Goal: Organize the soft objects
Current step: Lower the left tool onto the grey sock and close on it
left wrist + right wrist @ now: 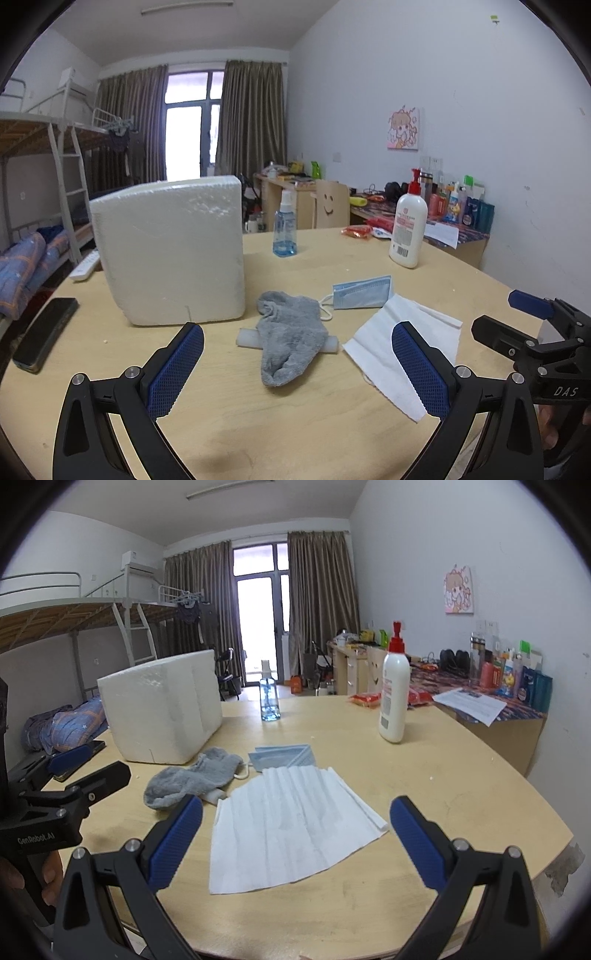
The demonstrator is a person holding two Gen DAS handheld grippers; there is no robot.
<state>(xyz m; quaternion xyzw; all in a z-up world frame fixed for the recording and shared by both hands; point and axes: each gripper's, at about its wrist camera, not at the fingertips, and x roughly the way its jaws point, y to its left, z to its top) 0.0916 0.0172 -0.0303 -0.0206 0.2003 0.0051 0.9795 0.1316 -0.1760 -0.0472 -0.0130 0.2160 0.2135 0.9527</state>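
Both claws gape above sock (290,341) and white mask (291,823).

A pale wood counter (295,435) carries a tall white foam box (170,251) at the left, with a black phone (46,334) and a white remote control (85,266) near the left edge. Farther back stand a clear spray bottle of blue liquid (284,230) and a white lotion pump bottle with a red top (408,223). A red snack packet (356,232) lies between them. Behind are a bunk bed (44,147), brown curtains (253,118) and a cluttered desk (491,701).

Black left gripper (295,369) and right gripper (295,845), blue textured pads (173,369), silver screws, white "DAS", "GenRobot.AI" lettering
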